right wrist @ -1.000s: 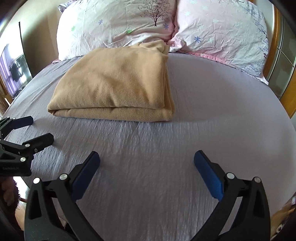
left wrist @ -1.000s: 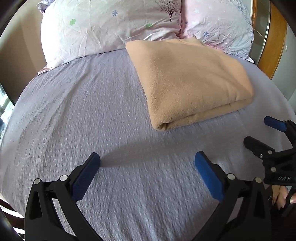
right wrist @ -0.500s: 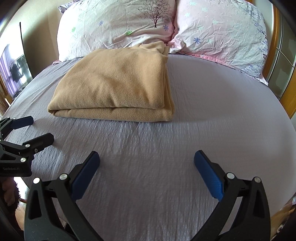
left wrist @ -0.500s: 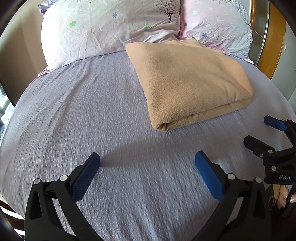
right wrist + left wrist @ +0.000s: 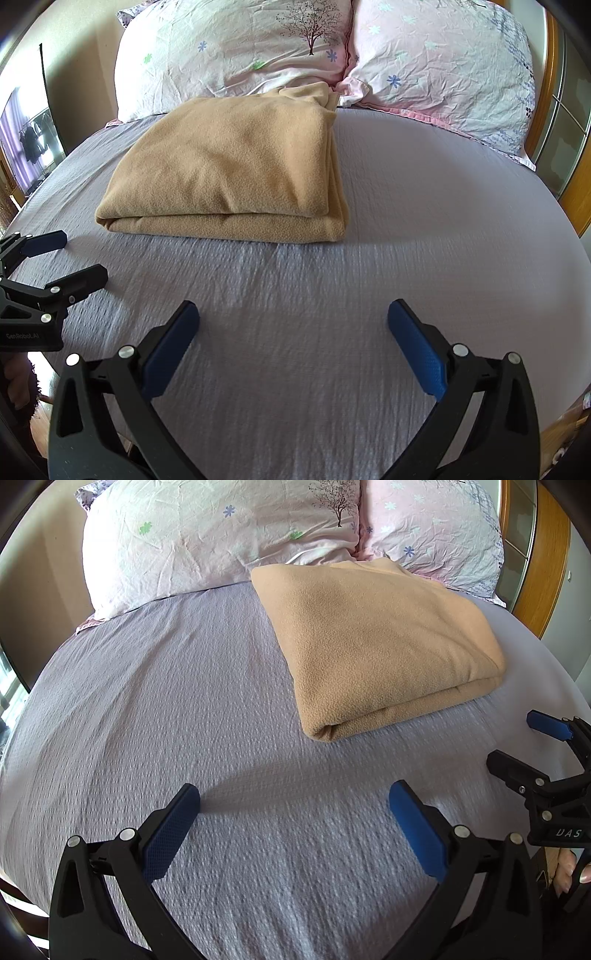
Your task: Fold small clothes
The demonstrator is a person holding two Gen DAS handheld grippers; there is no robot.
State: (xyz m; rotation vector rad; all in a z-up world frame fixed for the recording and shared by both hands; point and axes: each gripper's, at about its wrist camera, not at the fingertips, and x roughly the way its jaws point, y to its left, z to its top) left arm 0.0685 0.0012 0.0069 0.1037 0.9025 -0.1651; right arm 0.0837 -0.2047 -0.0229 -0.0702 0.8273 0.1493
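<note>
The tan fleece cloth (image 5: 384,642), folded into a thick rectangle, lies on the far half of the lilac crinkle-weave bedsheet (image 5: 184,709), its far edge touching the two pale pink flowered pillows (image 5: 221,535). Both tools hover over the near part of the bed, well apart from the cloth. The left gripper (image 5: 293,805) has its jaws spread wide and holds nothing; the right gripper (image 5: 293,323) is equally wide and empty, and it shows at the right edge of the left view as well.

The fold looks finished, or nearly so. The risks from here, as I judge them: a jaw closing on only the top layer at the near edge would peel the stack open; a grab too low could pinch the sheet along with the fleece and drag it; and pulling from one corner alone would skew the soft, thick layers, which slide easily over one another
</note>
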